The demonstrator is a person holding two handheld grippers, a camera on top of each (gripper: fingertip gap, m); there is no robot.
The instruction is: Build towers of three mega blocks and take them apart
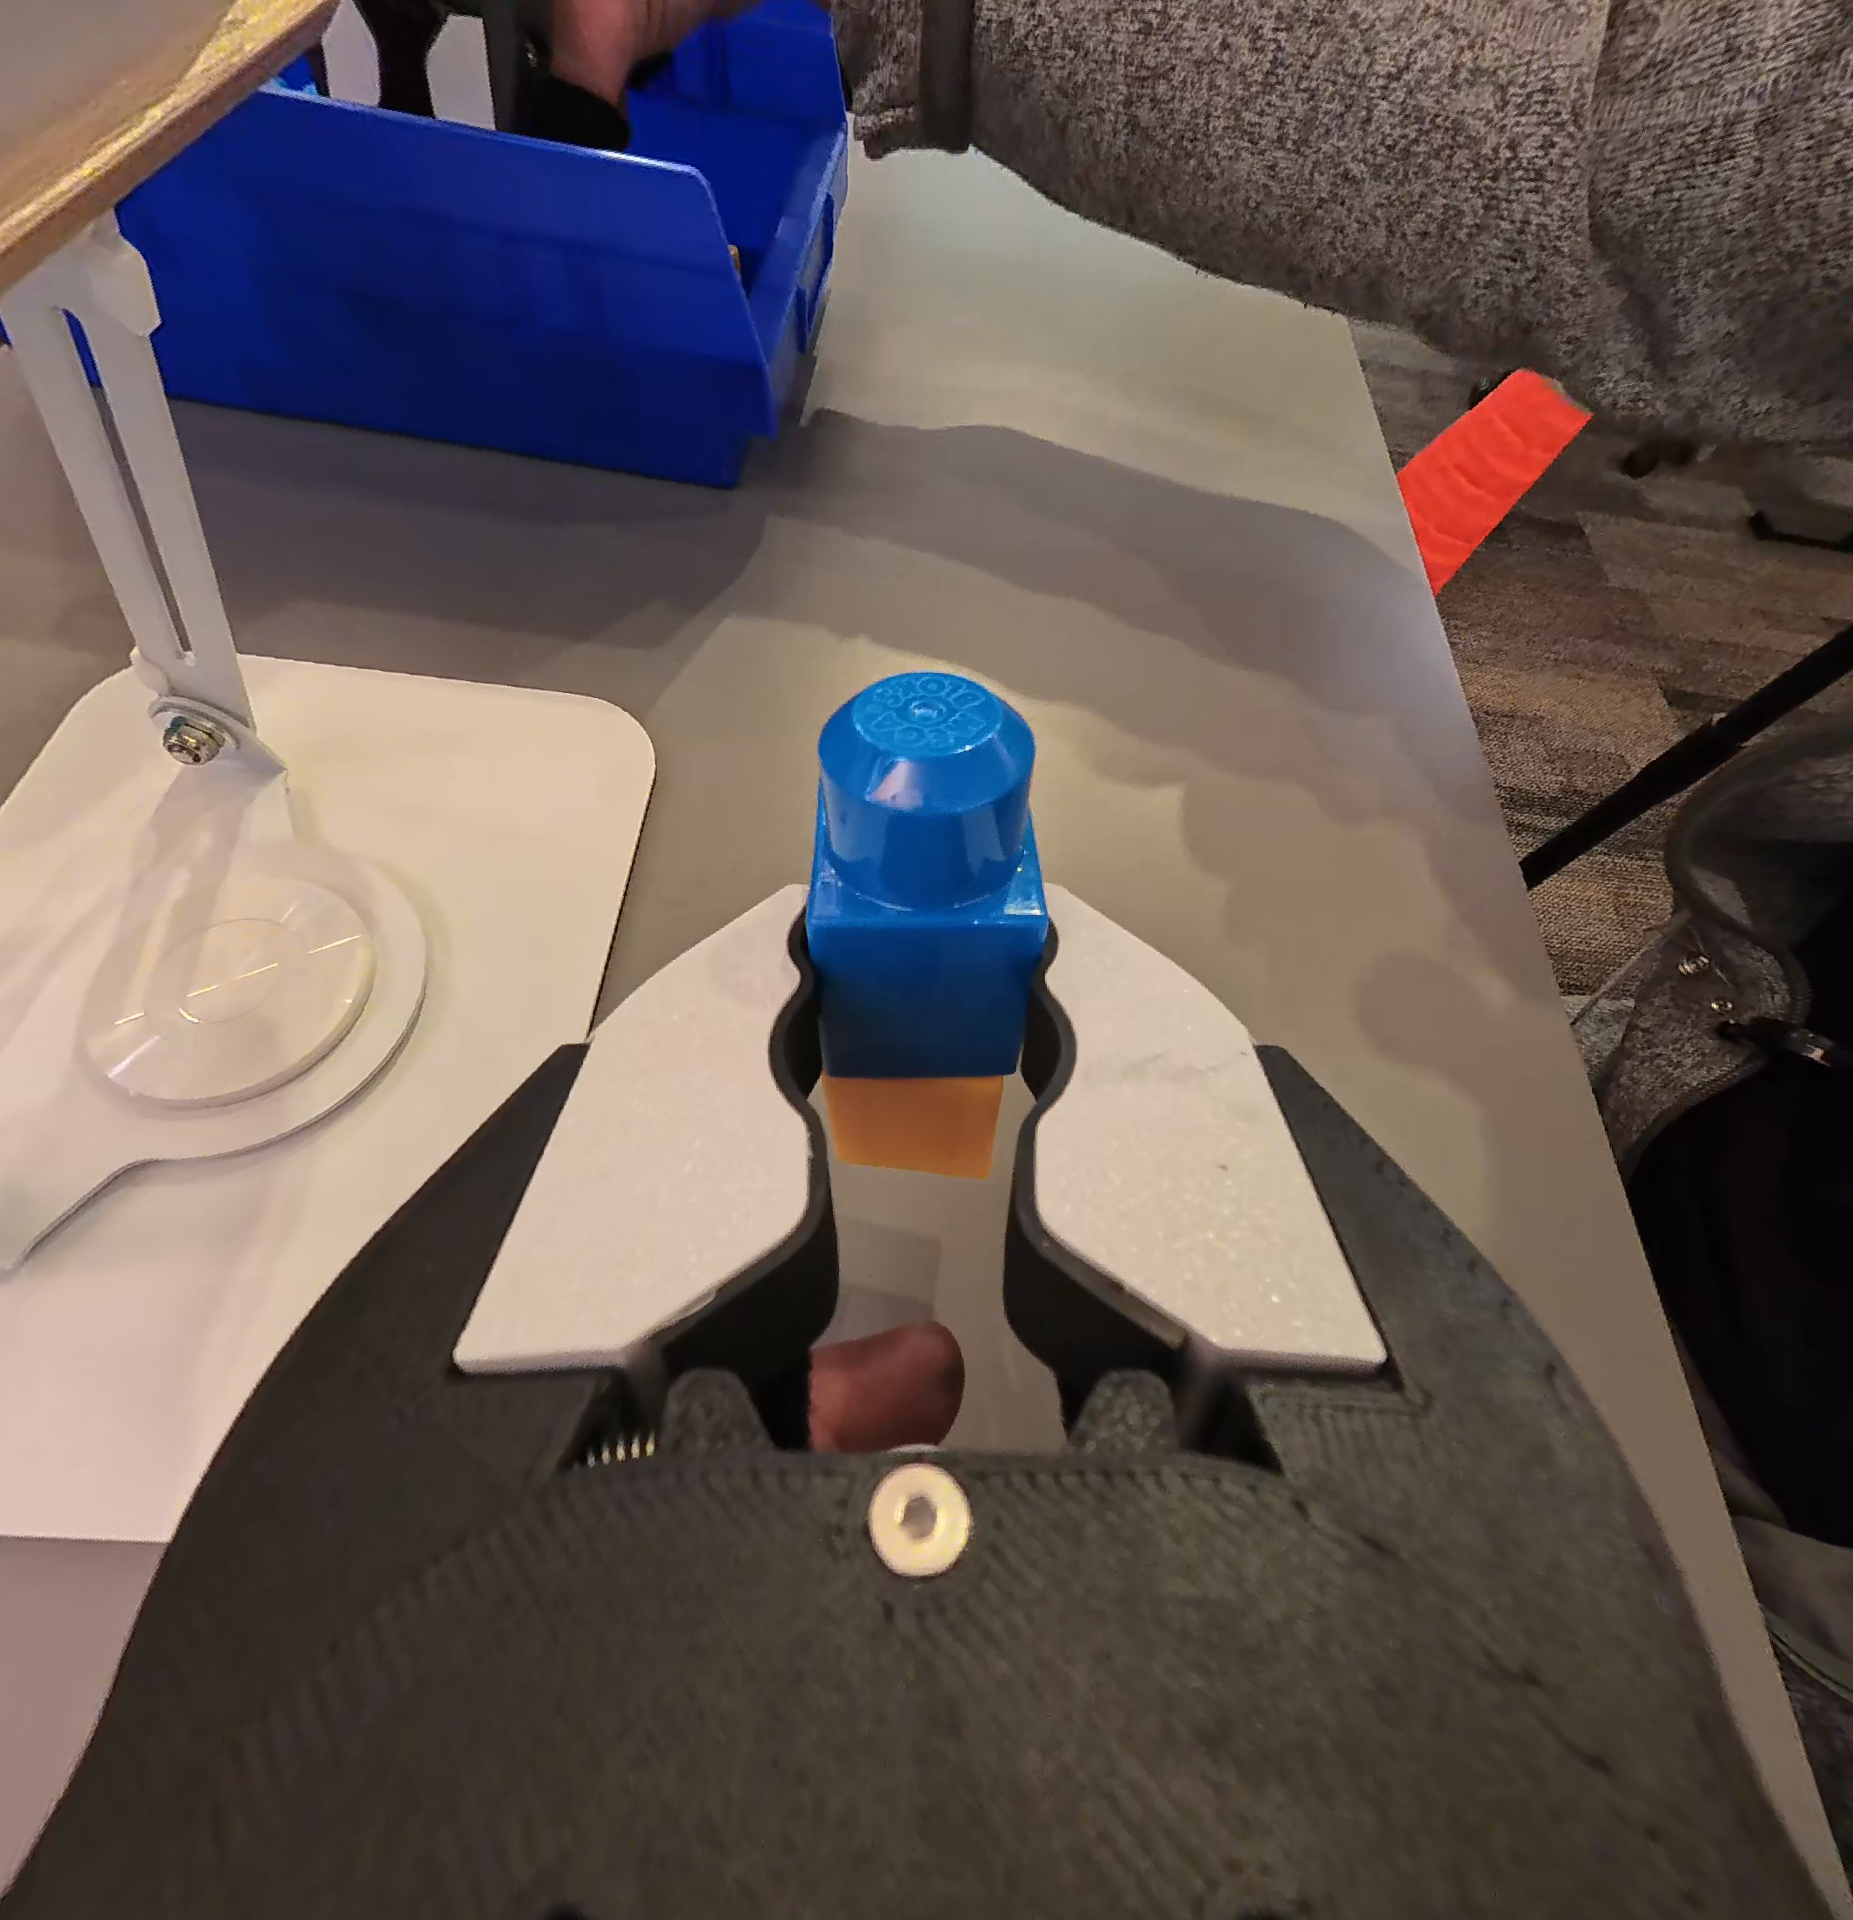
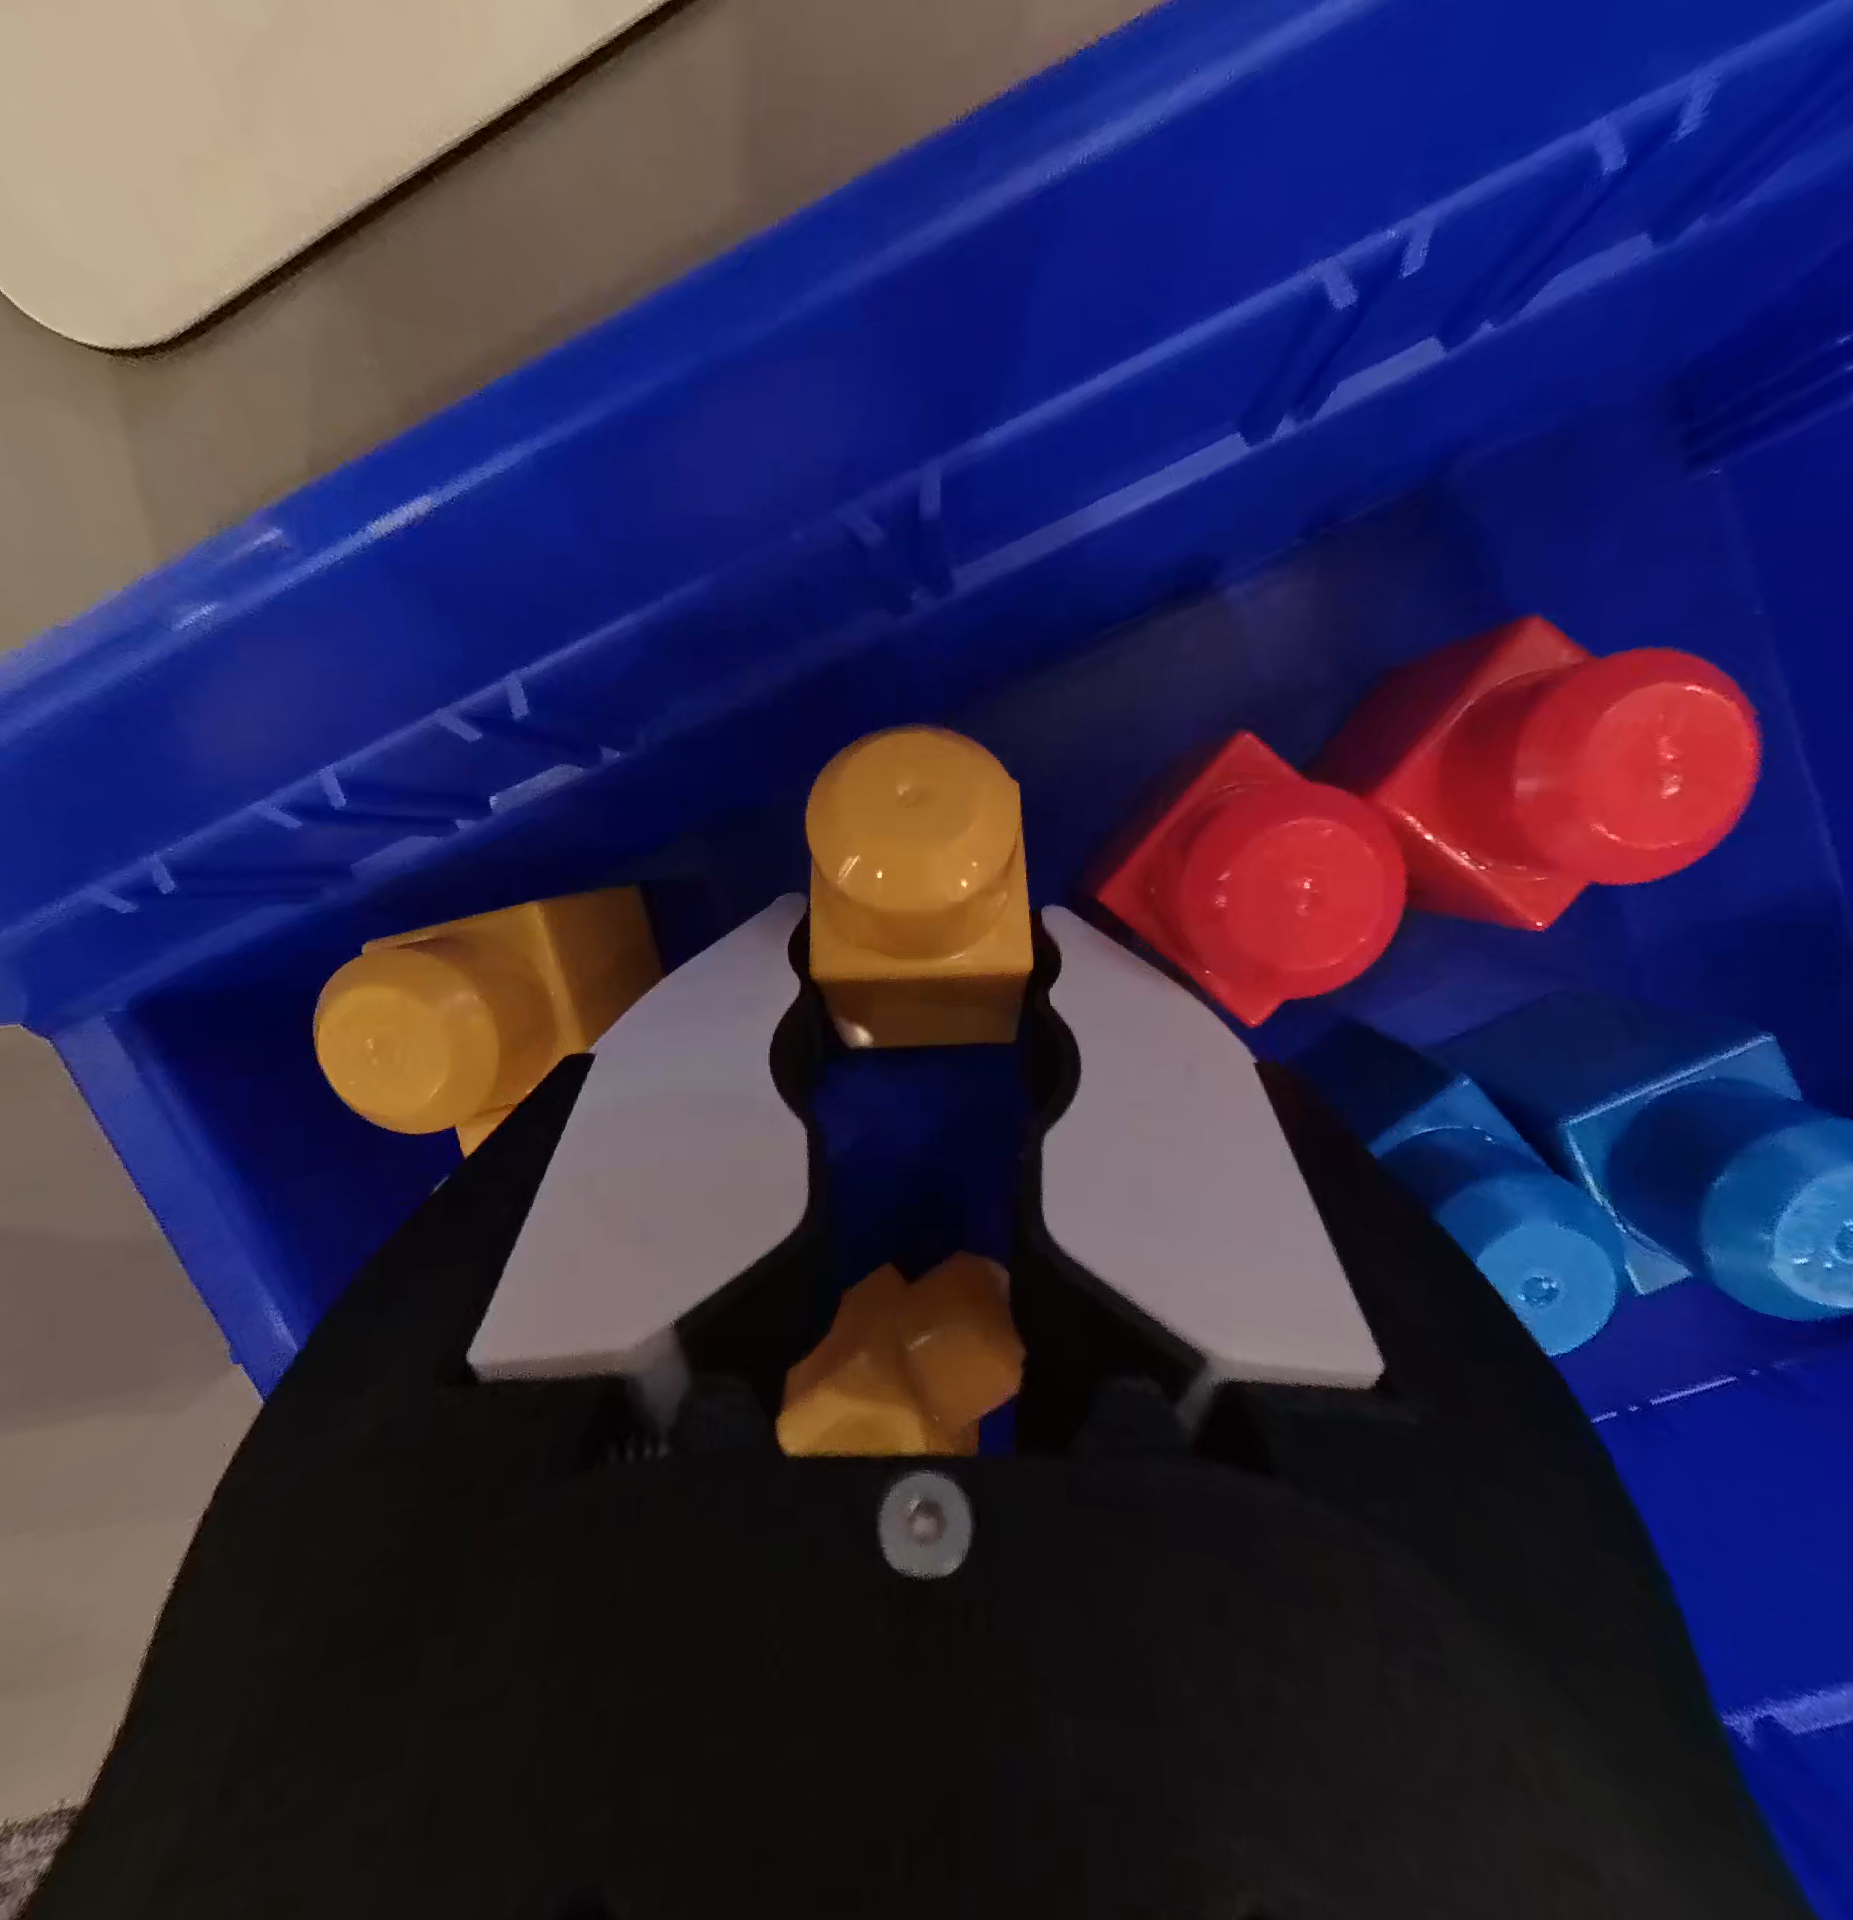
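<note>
My left fingers are clamping the blue block at its body, pads pressing both sides, with an orange block stuck on beneath it, nearer my wrist. Risk: I'm gripping only the blue one, so the orange could pop off when the third gets pressed on. This gripper is pointing stud-forward, hanging over the grey desk.

My right fingers are pinching a yellow block, stud away from me, angled down into the blue bin. Risk: the grip is near the fingertips, so the block could twist or slip while lifting. More yellow is lying just left of the fingers, red blocks right, blue blocks near right. The bin wall beyond could snag me.
</note>
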